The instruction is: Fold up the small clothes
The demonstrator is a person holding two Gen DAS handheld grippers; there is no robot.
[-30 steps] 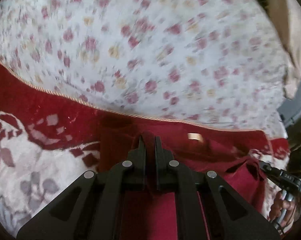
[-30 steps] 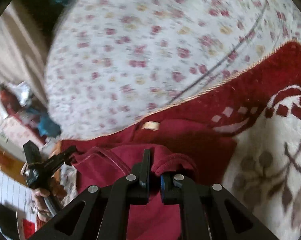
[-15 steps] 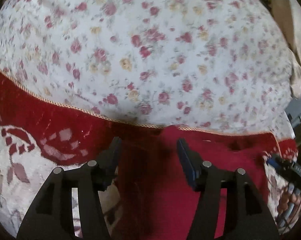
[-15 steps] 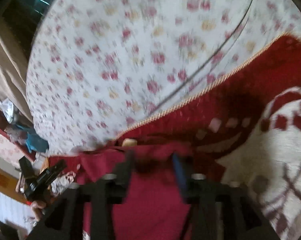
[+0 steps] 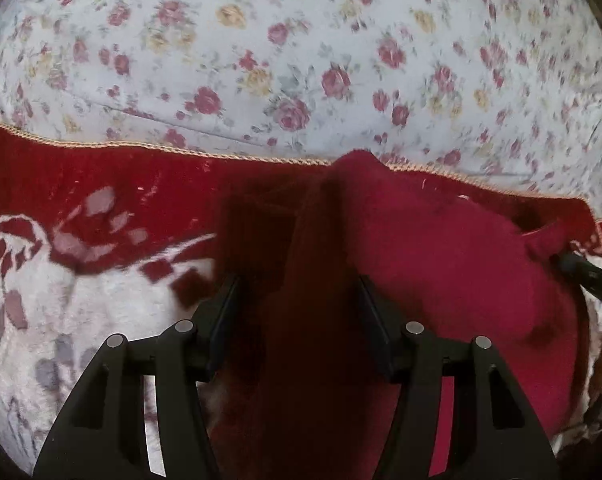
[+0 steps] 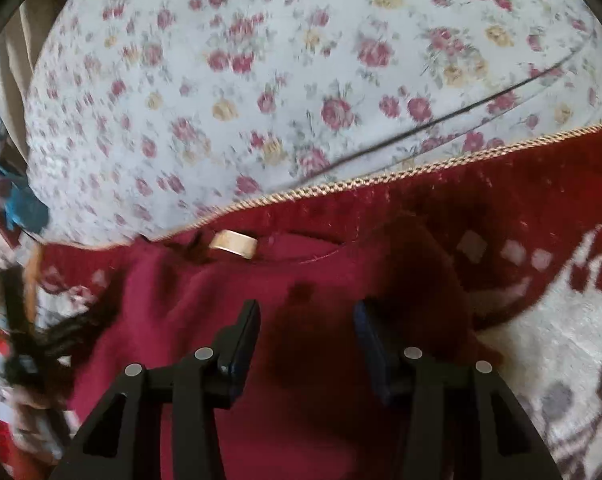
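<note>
Dark red garment (image 5: pixel 441 264) lying on the red-and-white blanket (image 5: pixel 81 300), its collar end at the blanket's gold-corded far edge beside the floral sheet (image 5: pixel 301 60). Both left gripper (image 5: pixel 297 300) and right gripper (image 6: pixel 307 332) have just opened and stand spread directly above the cloth, pads clear, at opposite ends of its long axis. Only the right view shows the neck label (image 6: pixel 233 243); the left shows a raised fold.

dark red knit garment (image 5: pixel 441 272) runs off the bottom edge, black left gripper (image 6: pixel 25 344) smeared by blur, blue thing (image 6: pixel 23 210) unreadable
</note>
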